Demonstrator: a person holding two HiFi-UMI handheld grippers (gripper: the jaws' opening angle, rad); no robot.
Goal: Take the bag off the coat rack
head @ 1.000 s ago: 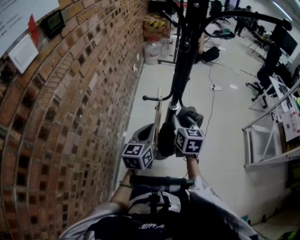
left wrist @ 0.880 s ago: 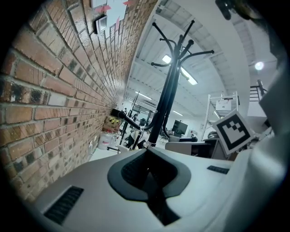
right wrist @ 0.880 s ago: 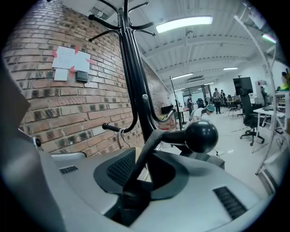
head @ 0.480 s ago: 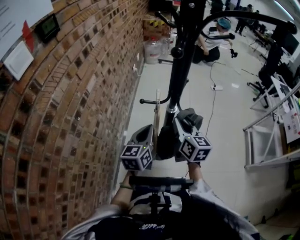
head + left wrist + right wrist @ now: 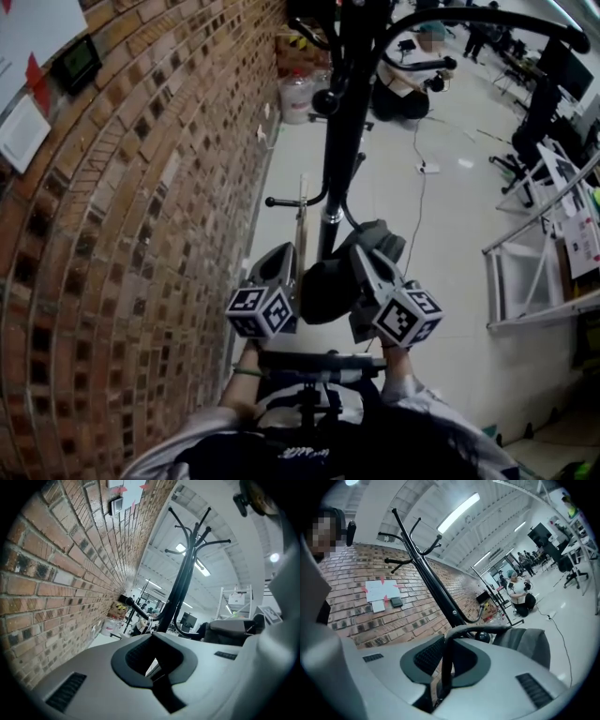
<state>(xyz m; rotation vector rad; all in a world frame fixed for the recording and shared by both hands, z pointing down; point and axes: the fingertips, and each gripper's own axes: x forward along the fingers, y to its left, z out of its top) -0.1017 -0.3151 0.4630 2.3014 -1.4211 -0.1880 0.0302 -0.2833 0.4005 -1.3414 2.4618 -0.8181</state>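
Head view: the black coat rack (image 5: 344, 122) stands close to the brick wall (image 5: 141, 234); the 2 grippers sit low at its pole, the left gripper (image 5: 286, 253) on the wall side, the right gripper (image 5: 363, 255) on the open-floor side; the grey bag (image 5: 382, 239) lies just ahead of the right gripper, against the pole.

Left gripper view: the left gripper (image 5: 154, 656) has its jaws drawn together on nothing; the rack (image 5: 180, 588) rises ahead, the bag (image 5: 229, 629) off to the right.

Right gripper view: the right gripper (image 5: 445, 656) is clamped on the bag's thin black strap (image 5: 443, 677), which climbs from the jaws and arches right to the bag (image 5: 522, 644), passing a ball-tipped peg (image 5: 482, 637); whether it rests on that peg I cannot tell.
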